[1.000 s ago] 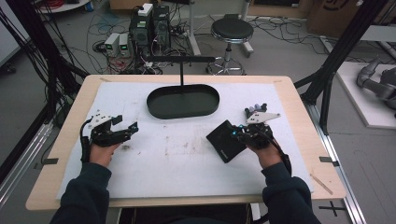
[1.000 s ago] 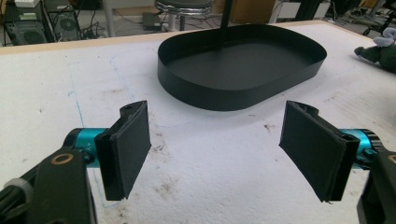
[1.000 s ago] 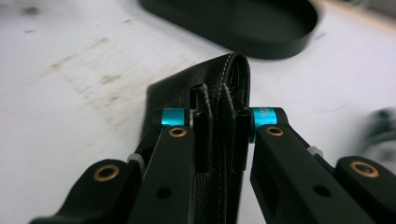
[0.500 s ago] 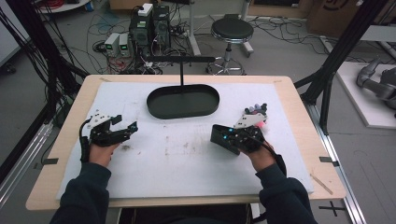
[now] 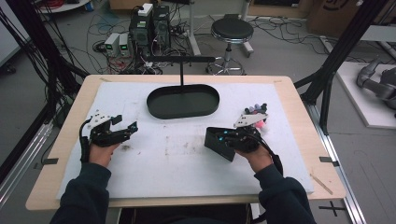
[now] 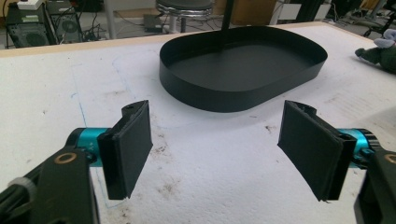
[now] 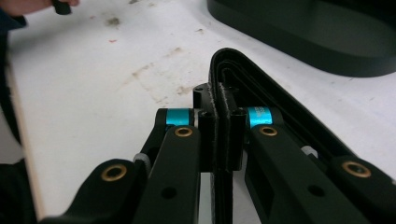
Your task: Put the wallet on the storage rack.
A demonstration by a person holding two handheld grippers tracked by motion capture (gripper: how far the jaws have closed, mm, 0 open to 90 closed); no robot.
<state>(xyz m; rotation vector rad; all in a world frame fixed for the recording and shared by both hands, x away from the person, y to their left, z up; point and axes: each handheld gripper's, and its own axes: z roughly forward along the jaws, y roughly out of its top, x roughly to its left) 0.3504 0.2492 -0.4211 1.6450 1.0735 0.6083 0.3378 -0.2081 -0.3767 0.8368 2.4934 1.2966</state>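
My right gripper [image 5: 229, 139] is shut on the edge of a flat black case [image 5: 215, 143], which it holds just above the white mat right of centre. In the right gripper view the two pads [image 7: 205, 135] press on the case's thin rounded rim [image 7: 261, 84]. My left gripper [image 5: 125, 123] rests at the mat's left side. Its jaws are wide open with nothing between them, and they point at the black oval tray [image 6: 243, 95]. The tray [image 5: 183, 111] stands at the back centre of the mat with a thin post rising from its far edge.
A small grey and pink plush toy [image 5: 257, 111] lies on the mat just behind my right hand, and it also appears as a grey plush toy [image 6: 380, 51] in the left gripper view. White mat [image 5: 173, 158] lies bare between the hands. Behind the table are a stool [image 5: 232, 30] and computer cases.
My right gripper has shifted a little to the left with the black case, which has turned in the grip. The left gripper has not moved.
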